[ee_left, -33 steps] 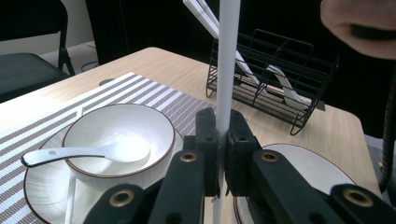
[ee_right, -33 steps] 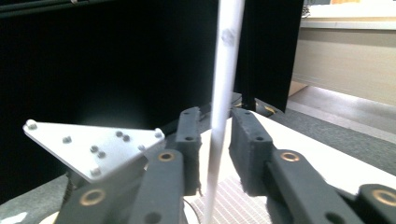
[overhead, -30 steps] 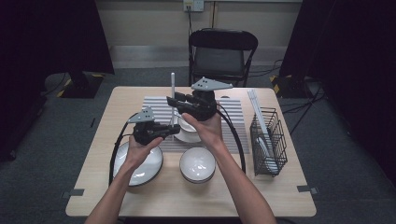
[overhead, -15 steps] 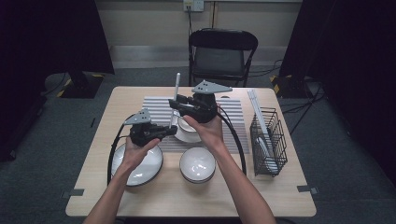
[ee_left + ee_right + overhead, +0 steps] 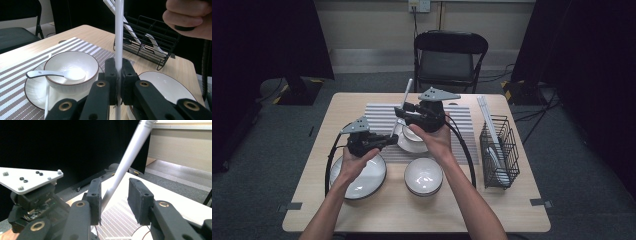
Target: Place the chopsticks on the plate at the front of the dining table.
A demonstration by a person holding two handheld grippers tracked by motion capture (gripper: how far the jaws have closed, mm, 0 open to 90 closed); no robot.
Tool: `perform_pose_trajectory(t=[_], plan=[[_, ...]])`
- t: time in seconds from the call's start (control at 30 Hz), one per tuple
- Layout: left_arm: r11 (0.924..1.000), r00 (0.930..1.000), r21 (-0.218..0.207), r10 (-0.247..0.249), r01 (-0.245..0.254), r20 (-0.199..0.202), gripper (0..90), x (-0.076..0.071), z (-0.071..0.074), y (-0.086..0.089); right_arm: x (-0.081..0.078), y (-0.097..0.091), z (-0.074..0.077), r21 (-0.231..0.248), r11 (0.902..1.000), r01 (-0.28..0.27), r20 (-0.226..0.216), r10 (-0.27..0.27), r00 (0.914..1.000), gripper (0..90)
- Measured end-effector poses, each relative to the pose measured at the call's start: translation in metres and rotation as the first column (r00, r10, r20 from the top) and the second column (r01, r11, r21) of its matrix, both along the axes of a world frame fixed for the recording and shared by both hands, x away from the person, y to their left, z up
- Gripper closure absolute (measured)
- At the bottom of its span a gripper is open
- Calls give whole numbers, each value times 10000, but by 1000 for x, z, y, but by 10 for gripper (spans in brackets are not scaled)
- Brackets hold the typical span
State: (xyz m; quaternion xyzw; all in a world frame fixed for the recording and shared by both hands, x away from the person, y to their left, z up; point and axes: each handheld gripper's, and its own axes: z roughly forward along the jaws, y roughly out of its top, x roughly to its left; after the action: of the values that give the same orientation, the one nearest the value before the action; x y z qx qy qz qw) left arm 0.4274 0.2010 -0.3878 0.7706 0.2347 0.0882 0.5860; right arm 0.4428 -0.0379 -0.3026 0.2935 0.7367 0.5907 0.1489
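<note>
Left gripper (image 5: 119,82) tight on chopstick (image 5: 119,37).

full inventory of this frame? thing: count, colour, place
chopstick: 1, white, clamped in left gripper, passing between right jaws
bowl with spoon: 1, white, on saucer on mat
spoon: 1, white, in that bowl
saucer: 1, white, mat centre
mat: 1, grey-striped, table middle
front bowl: 1, white, near edge
plate: 1, white, front left
rack: 1, black wire, table right, white utensils inside
table: 1, light wood
chair: 1, black, behind table
left gripper: 1, black, shut on chopstick
right gripper: 1, black, jaws just opening, apart around chopstick
</note>
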Motion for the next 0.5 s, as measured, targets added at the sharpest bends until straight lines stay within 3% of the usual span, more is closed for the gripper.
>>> perform_pose_trajectory(t=[0.27, 0.5], plan=[[9999, 9999, -150, -18, 16, -99, 864, 0, -1, 3, 3, -5, -2, -127, 9996, 268, 13, -267, 9996, 638], [9996, 10000, -294, 24, -22, 67, 864, -2, 3, 5, 5, -5, -5, -270, 9984, 502, 15, -502, 9987, 607]])
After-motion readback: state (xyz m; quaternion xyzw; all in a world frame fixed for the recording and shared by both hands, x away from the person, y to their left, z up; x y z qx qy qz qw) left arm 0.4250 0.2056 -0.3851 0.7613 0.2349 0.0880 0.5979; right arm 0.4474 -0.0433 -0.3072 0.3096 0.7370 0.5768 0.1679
